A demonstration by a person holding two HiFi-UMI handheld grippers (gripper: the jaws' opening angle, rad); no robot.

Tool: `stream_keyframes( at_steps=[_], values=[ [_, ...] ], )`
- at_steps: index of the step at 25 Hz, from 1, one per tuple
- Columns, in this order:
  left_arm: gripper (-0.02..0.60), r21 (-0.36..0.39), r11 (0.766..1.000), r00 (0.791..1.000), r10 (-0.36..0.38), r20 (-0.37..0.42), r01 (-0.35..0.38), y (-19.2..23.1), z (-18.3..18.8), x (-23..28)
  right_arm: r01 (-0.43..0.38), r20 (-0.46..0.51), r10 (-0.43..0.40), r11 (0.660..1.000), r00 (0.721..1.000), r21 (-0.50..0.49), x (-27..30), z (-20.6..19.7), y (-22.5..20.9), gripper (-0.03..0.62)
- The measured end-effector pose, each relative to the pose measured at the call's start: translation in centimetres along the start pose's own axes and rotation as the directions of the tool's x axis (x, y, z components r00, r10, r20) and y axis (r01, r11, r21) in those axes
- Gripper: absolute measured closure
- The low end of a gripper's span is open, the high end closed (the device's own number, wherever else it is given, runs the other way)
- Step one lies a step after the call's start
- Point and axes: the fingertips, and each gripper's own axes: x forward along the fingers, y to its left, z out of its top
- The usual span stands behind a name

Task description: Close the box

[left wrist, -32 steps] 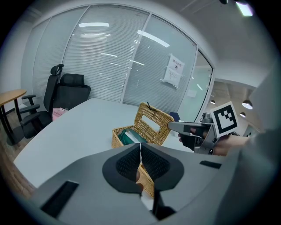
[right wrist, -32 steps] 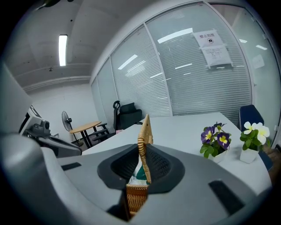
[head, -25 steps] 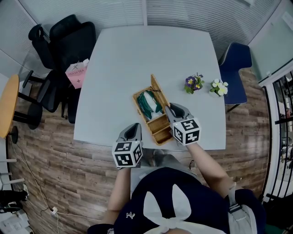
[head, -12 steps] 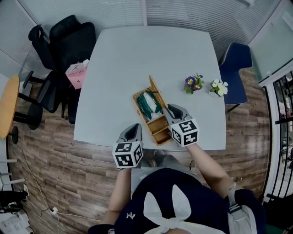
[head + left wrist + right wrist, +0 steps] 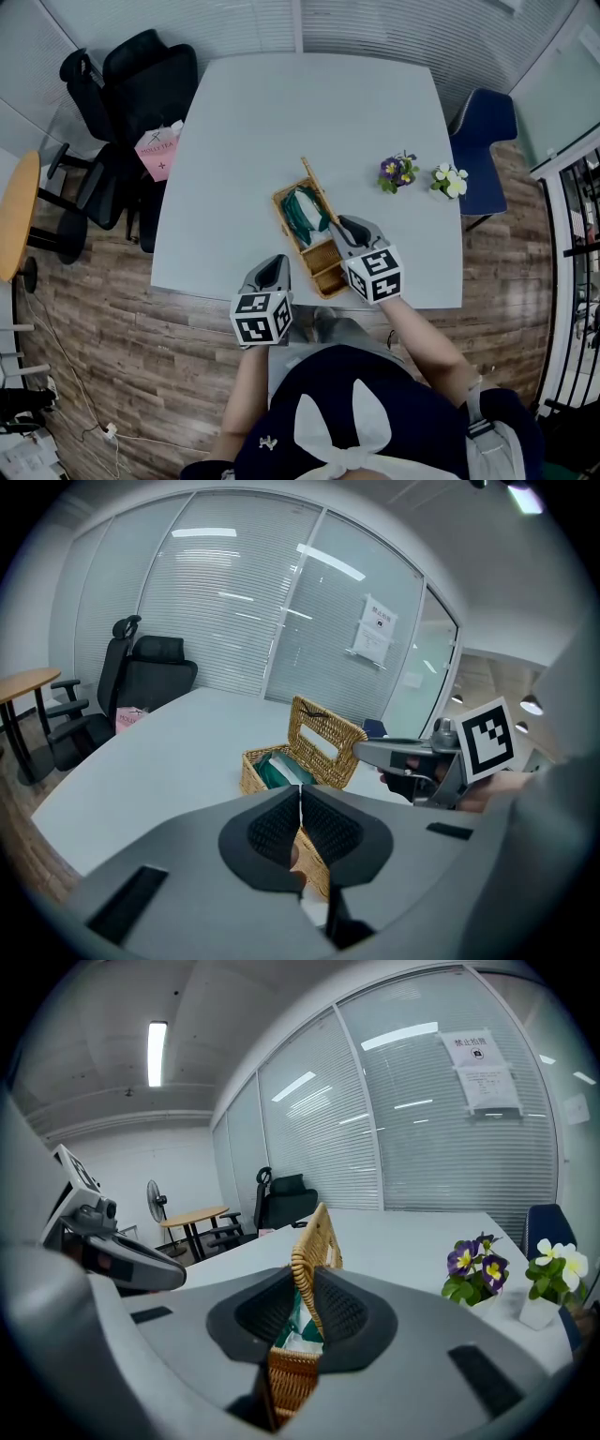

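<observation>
In the head view, the rectangular woven wicker box (image 5: 325, 257) sits near the front edge of the pale grey table (image 5: 281, 112), its slotted wicker lid (image 5: 312, 187) standing upright along the far long side. Green and white contents (image 5: 305, 214) fill one end and might catch the lid. The purple flower pot (image 5: 397, 171) and white flower pot (image 5: 448, 178) stand well apart, out of the way. In the left gripper view, the left gripper (image 5: 300, 803) is closed on nothing, short of the box. In the right gripper view, the right gripper (image 5: 307, 1312) has narrow jaws, now opening, with pads touching the lid's free rim. Wicker is probably light, stiff and rough, so that rim is a sound hold.
</observation>
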Motion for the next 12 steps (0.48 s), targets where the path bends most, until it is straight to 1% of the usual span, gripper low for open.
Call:
stream_keyframes(
  at_steps=[12],
  values=[
    [0.555, -0.009, 1.000, 1.000, 0.003, 0.006, -0.003, 0.14, -0.20, -0.40, -0.007, -0.009, 0.007, 1.000, 1.000, -0.019, 0.24, -0.21, 0.77, 0.519]
  ],
)
